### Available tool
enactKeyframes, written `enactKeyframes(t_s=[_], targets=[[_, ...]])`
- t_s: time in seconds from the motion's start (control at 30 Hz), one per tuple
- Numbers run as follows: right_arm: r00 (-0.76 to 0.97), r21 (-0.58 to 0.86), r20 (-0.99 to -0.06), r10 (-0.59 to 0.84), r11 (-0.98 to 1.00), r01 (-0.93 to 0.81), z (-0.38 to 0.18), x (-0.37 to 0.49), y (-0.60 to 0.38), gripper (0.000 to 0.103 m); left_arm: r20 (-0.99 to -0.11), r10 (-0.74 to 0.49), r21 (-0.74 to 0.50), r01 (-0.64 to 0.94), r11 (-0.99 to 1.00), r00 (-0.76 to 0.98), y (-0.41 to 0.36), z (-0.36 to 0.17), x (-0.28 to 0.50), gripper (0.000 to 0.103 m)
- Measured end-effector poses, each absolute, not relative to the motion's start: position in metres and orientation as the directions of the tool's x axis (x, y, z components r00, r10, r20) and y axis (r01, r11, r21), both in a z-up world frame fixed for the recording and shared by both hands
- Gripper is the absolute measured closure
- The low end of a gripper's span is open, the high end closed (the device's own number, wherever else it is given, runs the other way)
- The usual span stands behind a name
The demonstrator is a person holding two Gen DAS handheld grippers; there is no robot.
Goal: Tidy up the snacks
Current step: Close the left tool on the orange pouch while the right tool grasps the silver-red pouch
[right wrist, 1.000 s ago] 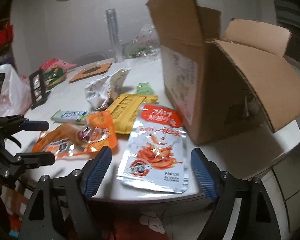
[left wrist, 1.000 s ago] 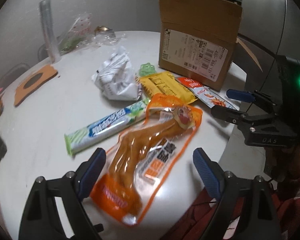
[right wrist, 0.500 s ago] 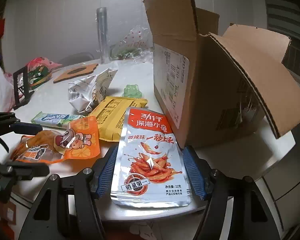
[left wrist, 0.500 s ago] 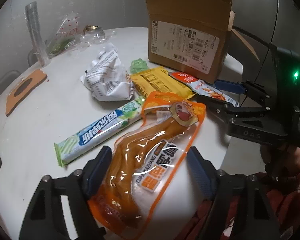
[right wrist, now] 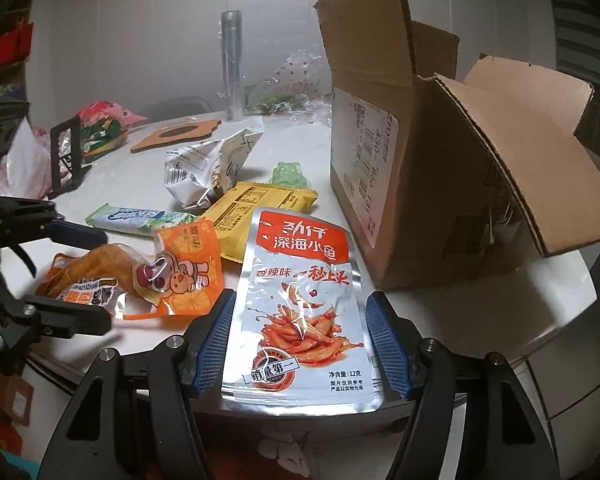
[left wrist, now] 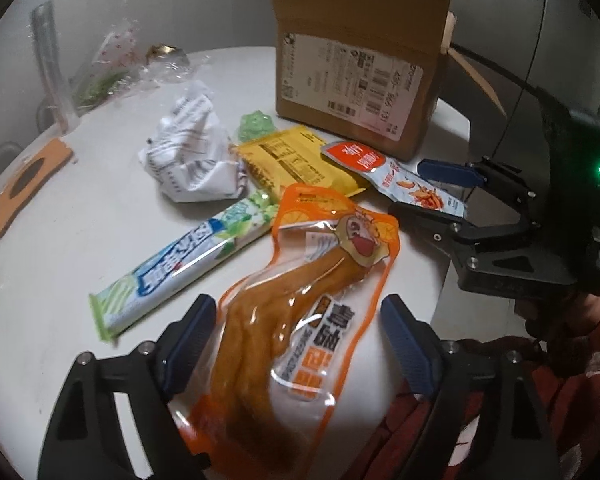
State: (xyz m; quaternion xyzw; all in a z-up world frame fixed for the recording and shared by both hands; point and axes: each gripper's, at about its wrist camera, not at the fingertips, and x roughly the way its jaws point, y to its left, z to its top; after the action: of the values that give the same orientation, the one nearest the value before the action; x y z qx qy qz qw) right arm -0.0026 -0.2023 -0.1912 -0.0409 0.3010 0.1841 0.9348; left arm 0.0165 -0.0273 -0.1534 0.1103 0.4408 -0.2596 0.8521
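One white round table [right wrist: 480, 320] carries an open cardboard box [right wrist: 440, 184] at the right. Silver fish-snack pouch [right wrist: 300, 304] lies before it; the right gripper [right wrist: 300, 336] straddles the pouch, pads apparently touching its edges. Left gripper [left wrist: 296, 344], jaws just widened, brackets the orange pouch [left wrist: 300, 308] without contact.

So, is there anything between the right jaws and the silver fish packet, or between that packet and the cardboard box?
Nothing visible. The right gripper has the silver fish packet between its jaws already, and the cardboard box stands just beyond it with only bare table between. Its open flaps face the gripper side.
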Motion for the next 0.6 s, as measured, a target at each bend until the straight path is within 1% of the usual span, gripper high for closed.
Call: enactKeyframes(t_s=[0.07, 0.23, 0.27, 0.3, 0.33, 0.4, 0.5, 0.6], targets=[[0.751, 0.032, -0.578, 0.32, 0.928, -0.371, -0.192, -0.003, -0.203, 0.04, -0.813, -0.335, -0.025, 0.545, 0.838, 0.477, -0.031, -0.155, 0.02, 0.018], [0.754, 0.038, -0.576, 0.317, 0.931, -0.363, -0.192, -0.002, -0.205, 0.04, -0.813, -0.337, -0.019, 0.556, 0.831, 0.476, -0.035, -0.156, 0.02, 0.019], [0.753, 0.041, -0.574, 0.321, 0.93, -0.365, -0.192, -0.002, -0.206, 0.04, -0.811, -0.337, -0.02, 0.552, 0.833, 0.478, -0.035, -0.156, 0.021, 0.022], [0.753, 0.044, -0.573, 0.325, 0.929, -0.368, -0.192, -0.001, -0.207, 0.04, -0.809, -0.333, -0.018, 0.547, 0.837, 0.484, -0.034, -0.155, 0.021, 0.027], [0.753, 0.046, -0.571, 0.327, 0.928, -0.369, -0.192, -0.001, -0.207, 0.04, -0.806, -0.336, -0.026, 0.538, 0.842, 0.487, -0.032, -0.154, 0.021, 0.03], [0.755, 0.05, -0.568, 0.328, 0.929, -0.367, -0.193, -0.001, -0.208, 0.04, -0.8, -0.351, -0.057, 0.521, 0.852, 0.487, -0.026, -0.152, 0.021, 0.04], [0.756, 0.056, -0.563, 0.335, 0.928, -0.369, -0.193, -0.003, -0.208, 0.04, -0.788, -0.383, -0.113, 0.498, 0.859, 0.482, -0.015, -0.149, 0.019, 0.051], [0.744, 0.056, -0.56, 0.364, 0.913, -0.405, -0.193, -0.006, -0.208, 0.04, -0.786, -0.38, -0.126, 0.476, 0.87, 0.487, -0.009, -0.149, 0.014, 0.051]])
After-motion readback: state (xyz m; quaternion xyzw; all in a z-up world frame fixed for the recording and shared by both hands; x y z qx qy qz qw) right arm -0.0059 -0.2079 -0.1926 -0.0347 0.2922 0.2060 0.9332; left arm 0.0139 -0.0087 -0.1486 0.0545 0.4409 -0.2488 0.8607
